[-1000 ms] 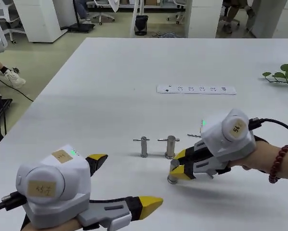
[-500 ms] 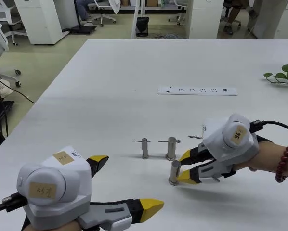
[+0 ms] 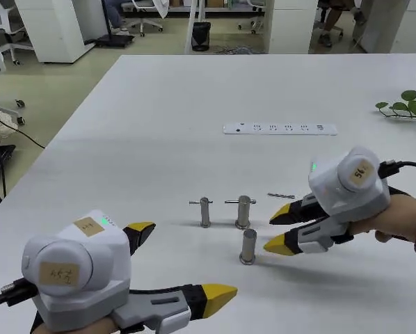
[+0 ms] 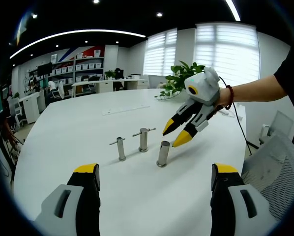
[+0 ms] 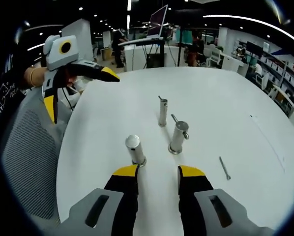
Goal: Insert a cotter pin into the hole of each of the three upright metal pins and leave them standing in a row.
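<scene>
White workbench (image 3: 159, 125) in an open office. Nearest, left gripper (image 3: 182, 263), jaws spread wide, empty, well short of the bare metal pin (image 3: 248, 246). Just right of that pin, right gripper (image 3: 277, 230), parted, holding nothing. Just behind it, fitted pin (image 3: 242, 211); behind-left, second fitted pin (image 3: 205, 211). Behind-right, loose cotter pin (image 3: 281, 196) lying flat. Judged next: pinch that cotter pin by one end without nudging the bare metal pin. Flat top plain in right gripper view; side profile in left gripper view.

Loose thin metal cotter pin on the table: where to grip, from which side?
Probably near one end, from above, jaws straddling the thin metal cotter pin: it lies flat on the white table, and the other end must stay free for insertion.
</scene>
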`<state>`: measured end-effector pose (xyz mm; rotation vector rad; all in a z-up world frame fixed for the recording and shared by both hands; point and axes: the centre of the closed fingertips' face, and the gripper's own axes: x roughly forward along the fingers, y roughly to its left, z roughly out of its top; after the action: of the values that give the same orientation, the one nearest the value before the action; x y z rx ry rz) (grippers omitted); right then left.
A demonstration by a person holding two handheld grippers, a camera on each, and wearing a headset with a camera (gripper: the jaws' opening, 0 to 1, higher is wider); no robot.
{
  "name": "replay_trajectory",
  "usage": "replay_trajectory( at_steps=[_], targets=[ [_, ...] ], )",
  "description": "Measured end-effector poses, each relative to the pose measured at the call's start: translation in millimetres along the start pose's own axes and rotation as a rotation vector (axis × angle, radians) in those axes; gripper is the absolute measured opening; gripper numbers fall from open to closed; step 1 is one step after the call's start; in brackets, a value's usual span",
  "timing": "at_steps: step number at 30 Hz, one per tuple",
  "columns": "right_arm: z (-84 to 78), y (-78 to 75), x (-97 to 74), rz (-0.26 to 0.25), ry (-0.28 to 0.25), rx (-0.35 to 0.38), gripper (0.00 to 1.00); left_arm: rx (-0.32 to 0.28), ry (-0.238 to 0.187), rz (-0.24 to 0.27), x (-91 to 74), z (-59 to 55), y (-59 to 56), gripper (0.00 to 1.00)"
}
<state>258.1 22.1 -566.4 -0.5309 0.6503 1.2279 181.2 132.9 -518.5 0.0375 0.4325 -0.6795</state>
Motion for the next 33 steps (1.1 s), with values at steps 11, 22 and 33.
replay_trajectory(
  at_steps=[11,22,33],
  targets=[
    [-3.3,-29.4,-9.7,-0.075,0.06,0.073,0.27,-0.01,-0.028,0.02,0.7,2.8,5.8,0.93],
    [-8.4,-58.1,-5.6,-0.119,0.127,0.099,0.25,-0.016,-0.025,0.057,2.3,0.0,15.4,0.92],
    [-18.9,-94.7,4.3,-0.131,0.21,0.105,0.19,-0.007,-0.016,0.069,1.3,-0.7,19.0,0.91]
  ],
)
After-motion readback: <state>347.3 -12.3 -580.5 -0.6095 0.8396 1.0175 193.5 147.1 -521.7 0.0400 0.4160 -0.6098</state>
